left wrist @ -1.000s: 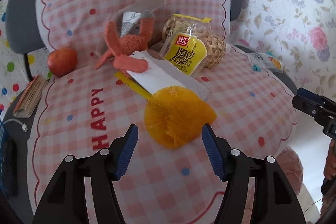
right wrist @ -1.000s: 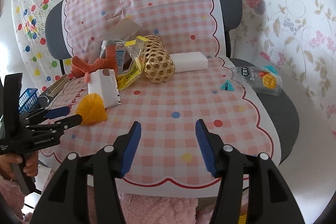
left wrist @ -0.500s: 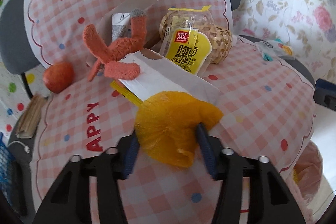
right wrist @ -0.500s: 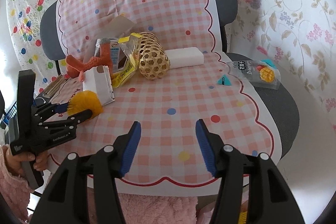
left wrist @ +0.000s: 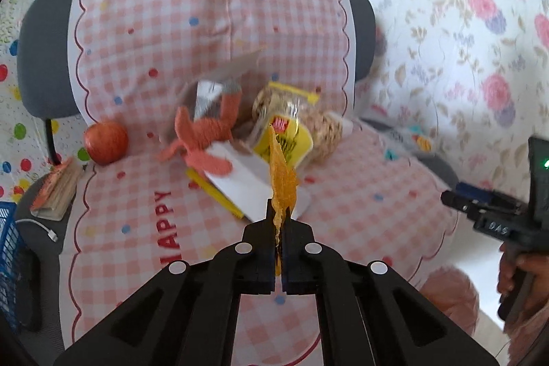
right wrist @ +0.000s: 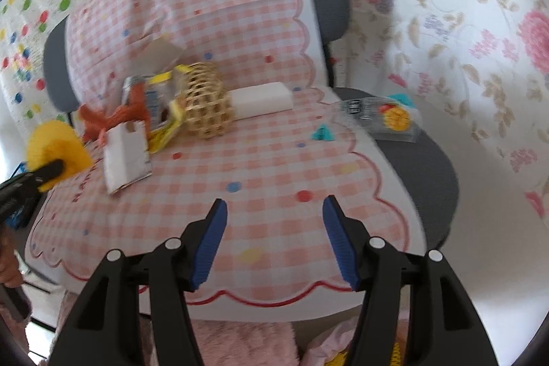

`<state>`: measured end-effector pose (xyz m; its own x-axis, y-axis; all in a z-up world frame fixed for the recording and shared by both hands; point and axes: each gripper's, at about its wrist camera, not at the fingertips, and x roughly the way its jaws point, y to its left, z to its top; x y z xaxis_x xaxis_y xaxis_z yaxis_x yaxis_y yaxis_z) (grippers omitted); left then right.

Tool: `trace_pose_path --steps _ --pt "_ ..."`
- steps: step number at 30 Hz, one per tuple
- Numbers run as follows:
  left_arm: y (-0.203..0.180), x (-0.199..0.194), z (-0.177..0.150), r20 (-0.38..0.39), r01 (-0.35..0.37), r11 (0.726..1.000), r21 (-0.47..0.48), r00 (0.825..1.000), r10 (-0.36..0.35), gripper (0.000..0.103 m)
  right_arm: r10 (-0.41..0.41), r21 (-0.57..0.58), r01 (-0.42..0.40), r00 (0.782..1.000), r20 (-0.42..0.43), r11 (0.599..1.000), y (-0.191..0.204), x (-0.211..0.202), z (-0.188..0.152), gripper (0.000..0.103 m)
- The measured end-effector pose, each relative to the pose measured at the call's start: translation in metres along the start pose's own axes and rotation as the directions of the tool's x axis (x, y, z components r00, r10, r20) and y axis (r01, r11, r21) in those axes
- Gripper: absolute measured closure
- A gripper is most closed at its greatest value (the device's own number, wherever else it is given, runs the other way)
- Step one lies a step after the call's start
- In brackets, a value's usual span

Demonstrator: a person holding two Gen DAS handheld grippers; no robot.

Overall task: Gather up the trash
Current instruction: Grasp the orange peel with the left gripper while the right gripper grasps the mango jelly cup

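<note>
Your left gripper (left wrist: 278,222) has its jaws closed tight on the orange net (left wrist: 281,175), which they have just been closing on; in the left wrist view it is squashed to a thin crumpled strip sticking out past the tips, and in the right wrist view it hangs clear of the chair (right wrist: 442,174), off the front left corner of the checked cloth (right wrist: 274,180). Your right gripper (right wrist: 272,240) has its jaws open with nothing between them, low over the near edge of the cloth.

The weak point is the hold itself. The net is soft and airy, and you seem to have only a fold of it pinched. A quick swing could let the mesh slide out and fall to the floor beside the chair, out of both cameras.

It could also catch. Loose mesh snags easily, and the white paper bag (right wrist: 125,156), the orange knitted toy (left wrist: 206,143) and the yellow snack packet (left wrist: 291,139) sit just behind where it was picked up. Drag it low over them and you may pull the pile along.

With the right hand, watch what you reach for. The clear fruit wrapper (right wrist: 381,117) and the small teal scrap (right wrist: 322,132) look like rubbish, but the wicker ball (right wrist: 206,108), the white block (right wrist: 262,98) and the apple (left wrist: 106,142) likely are not. The wrapper lies flat at the seat edge, so open jaws may simply push it off instead of gripping it.
</note>
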<state>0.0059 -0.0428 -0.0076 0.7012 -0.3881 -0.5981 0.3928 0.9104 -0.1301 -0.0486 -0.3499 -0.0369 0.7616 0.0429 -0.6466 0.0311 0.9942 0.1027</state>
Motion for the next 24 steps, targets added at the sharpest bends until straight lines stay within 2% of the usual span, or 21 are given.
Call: trace_pose_path --steps 5,8,12,16,21,24 --pt "-0.016 0.012 0.011 -0.015 -0.020 1.000 0.024 1.000 0.021 0.101 -0.083 0.018 0.083 0.996 0.018 0.996 -0.027 0.014 0.014 0.046" --pt "-0.019 0.021 0.016 -0.034 0.001 1.000 0.016 0.999 0.000 0.101 -0.133 0.051 0.130 0.990 0.041 0.990 -0.051 0.020 0.025 0.046" --pt "-0.036 0.032 0.025 -0.041 0.010 0.998 0.054 0.999 -0.008 0.101 -0.177 0.109 0.172 0.983 0.039 0.979 -0.091 0.032 0.043 0.046" --pt "-0.056 0.050 0.035 -0.047 0.025 0.996 0.088 0.999 -0.021 0.101 -0.186 0.124 0.183 0.982 0.018 0.975 -0.114 0.053 0.055 0.044" --pt "-0.085 0.082 0.048 -0.062 0.065 0.991 0.119 0.996 -0.058 0.101 -0.163 0.156 0.161 0.987 -0.001 0.975 -0.136 0.081 0.065 0.038" --pt "-0.097 0.099 0.053 -0.073 0.083 0.988 0.128 0.995 -0.074 0.101 -0.137 0.171 0.137 0.991 -0.008 0.976 -0.147 0.095 0.069 0.038"
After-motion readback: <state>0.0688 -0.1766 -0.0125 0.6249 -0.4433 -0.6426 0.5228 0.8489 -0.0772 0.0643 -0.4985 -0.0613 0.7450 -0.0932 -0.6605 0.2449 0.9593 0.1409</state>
